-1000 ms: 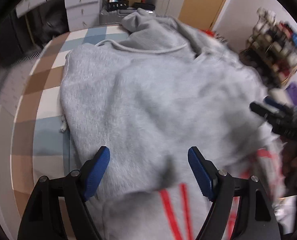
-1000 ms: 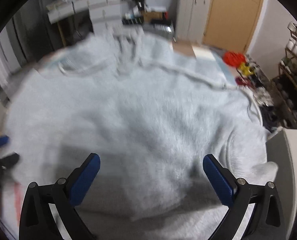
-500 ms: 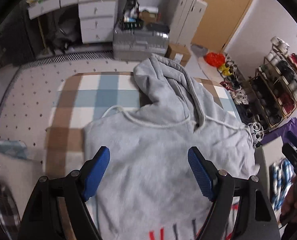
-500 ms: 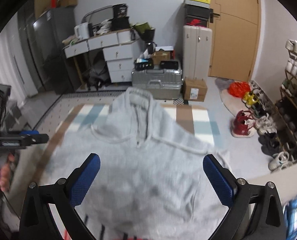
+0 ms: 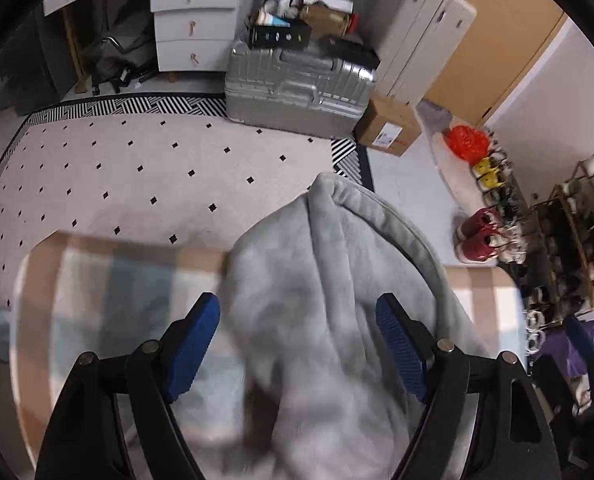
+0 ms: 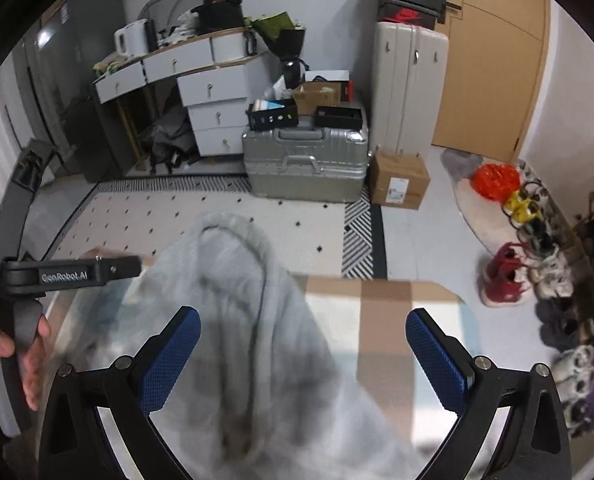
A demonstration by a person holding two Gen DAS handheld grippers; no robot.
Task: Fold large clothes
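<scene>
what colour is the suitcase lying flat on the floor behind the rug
Silver, with ribbed sides. The suitcase shows best in the right wrist view.

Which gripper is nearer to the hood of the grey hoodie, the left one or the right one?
Left, I judge. The left gripper has the hood centred between its open jaws. The right gripper sits beside it, with the hood toward its left finger.

The hoodie [image 5: 329, 320] lies on the checked mat [image 5: 109, 292] ahead of the left gripper [image 5: 299, 344]. A suitcase [image 5: 297, 92] stands beyond it, shoes [image 5: 481, 236] to the right.
</scene>
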